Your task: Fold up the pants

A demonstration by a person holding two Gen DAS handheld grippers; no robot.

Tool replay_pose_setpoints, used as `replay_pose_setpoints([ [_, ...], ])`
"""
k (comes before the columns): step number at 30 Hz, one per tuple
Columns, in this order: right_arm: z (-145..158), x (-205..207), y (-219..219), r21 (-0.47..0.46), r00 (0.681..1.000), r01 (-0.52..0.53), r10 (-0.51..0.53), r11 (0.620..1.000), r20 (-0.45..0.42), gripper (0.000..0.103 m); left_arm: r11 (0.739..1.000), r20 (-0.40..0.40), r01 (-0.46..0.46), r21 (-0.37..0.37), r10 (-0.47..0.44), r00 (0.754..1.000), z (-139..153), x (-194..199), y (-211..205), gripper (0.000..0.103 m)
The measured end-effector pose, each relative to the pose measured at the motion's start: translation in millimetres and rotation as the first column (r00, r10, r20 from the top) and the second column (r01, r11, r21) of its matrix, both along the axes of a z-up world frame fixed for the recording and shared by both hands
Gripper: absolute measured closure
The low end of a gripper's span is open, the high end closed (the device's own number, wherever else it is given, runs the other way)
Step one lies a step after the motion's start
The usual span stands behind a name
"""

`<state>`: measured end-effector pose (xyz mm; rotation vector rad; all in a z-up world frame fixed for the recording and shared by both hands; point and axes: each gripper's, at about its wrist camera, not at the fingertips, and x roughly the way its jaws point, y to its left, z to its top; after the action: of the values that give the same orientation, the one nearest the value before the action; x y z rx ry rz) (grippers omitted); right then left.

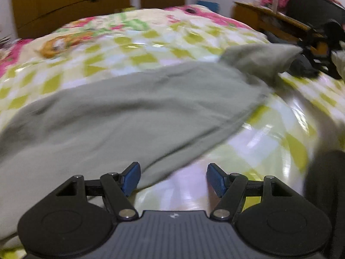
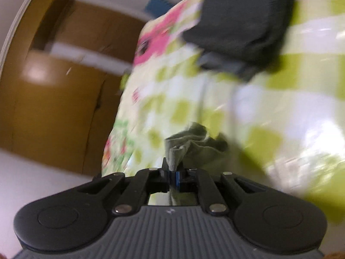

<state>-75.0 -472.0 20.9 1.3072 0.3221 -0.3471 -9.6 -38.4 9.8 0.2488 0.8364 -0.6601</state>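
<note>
Scene: grey-green pants (image 1: 133,108) lie spread across a bed (image 1: 151,43) covered in a yellow-green checked sheet with pink flowers; both wrist views are smeared with motion blur.

Left hand-held gripper (image 1: 173,178): jaws wide, blue pads (image 1: 131,178) apart and empty, poised above the near hem of the pants where cloth meets sheet.

Right hand-held gripper (image 2: 172,176): jaws pinched tight on a bunched corner of the pants (image 2: 189,144), which hangs in folds just past the pads; in the left wrist view that raised corner shows at the far right (image 1: 258,60).

Other items: a dark folded garment (image 2: 241,26) sits further along the bed, apart from the pants.

Risk, slip: the right grip looks to hold only a small wad of fabric, so a quick pull could likely drag it free and drop the fold halfway.

Risk, skew: with the near side unheld, carrying the corner across may tow the whole garment along the slick sheet instead of creasing it.

Risk, mis-grasp: closing the left jaws here could catch the bedsheet together with the hem.

Risk, neighbour: a wide sweep might brush the dark garment.
</note>
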Motion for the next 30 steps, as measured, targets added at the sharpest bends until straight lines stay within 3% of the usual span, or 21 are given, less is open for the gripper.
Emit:
replay_pose_setpoints([
  [3,9,-7,-13,-0.067,0.998,0.046,-0.049,0.997,-0.042,0.093,0.998,-0.026,0.059,-0.019,-0.059,0.998,-1,-7,-16,0.022],
  [6,12,-3,-23,-0.185,0.967,0.107,-0.146,0.977,-0.209,0.079,0.995,-0.031,0.092,-0.021,-0.093,0.995,1,-16,-24,0.022],
  [7,14,-5,-21,-0.220,0.960,0.106,-0.157,0.970,-0.230,0.078,0.995,-0.029,0.099,-0.025,-0.099,0.995,3,-18,-24,0.022],
  [9,24,-11,-7,-0.252,0.978,0.012,-0.063,0.968,-0.197,0.078,0.995,-0.018,0.090,-0.042,-0.091,0.996,8,-23,-19,0.022],
  [11,45,-5,27,-0.338,0.972,-0.205,0.148,0.919,-0.185,0.078,0.997,-0.025,0.060,-0.057,-0.062,0.998,12,-25,-7,0.022],
  [12,56,5,52,-0.404,0.942,-0.330,0.268,0.854,-0.203,0.078,0.998,-0.023,0.038,-0.057,-0.040,0.999,15,-25,2,0.022],
  [14,66,24,109,-0.509,0.835,-0.545,0.485,0.666,-0.260,0.072,0.999,0.000,0.000,-0.045,0.000,1.000,21,-27,20,0.022],
  [16,59,49,171,-0.528,0.647,-0.732,0.682,0.431,-0.340,0.070,0.999,0.036,-0.042,-0.013,0.043,0.998,25,-26,38,0.022],
  [18,44,66,231,-0.545,0.483,-0.814,0.752,0.198,-0.449,0.070,0.996,0.070,-0.082,0.024,0.080,0.994,27,-23,56,0.022],
  [20,25,75,279,-0.557,0.363,-0.830,0.757,-0.002,-0.543,0.071,0.991,0.086,-0.122,0.052,0.117,0.989,27,-16,72,0.022],
  [21,23,68,298,-0.559,0.328,-0.827,0.756,-0.060,-0.566,0.071,0.989,0.092,-0.136,0.062,0.130,0.987,27,-14,78,0.022],
  [23,11,72,322,-0.552,0.277,-0.822,0.752,-0.137,-0.599,0.071,0.985,0.110,-0.155,0.071,0.147,0.983,27,-8,88,0.022],
  [25,-4,82,336,-0.537,0.254,-0.825,0.734,-0.176,-0.630,0.071,0.984,0.124,-0.150,0.092,0.138,0.983,25,-4,92,0.022],
  [30,-21,86,344,-0.534,0.264,-0.825,0.708,-0.186,-0.655,0.071,0.979,0.129,-0.145,0.145,0.126,0.984,9,11,88,0.022],
])
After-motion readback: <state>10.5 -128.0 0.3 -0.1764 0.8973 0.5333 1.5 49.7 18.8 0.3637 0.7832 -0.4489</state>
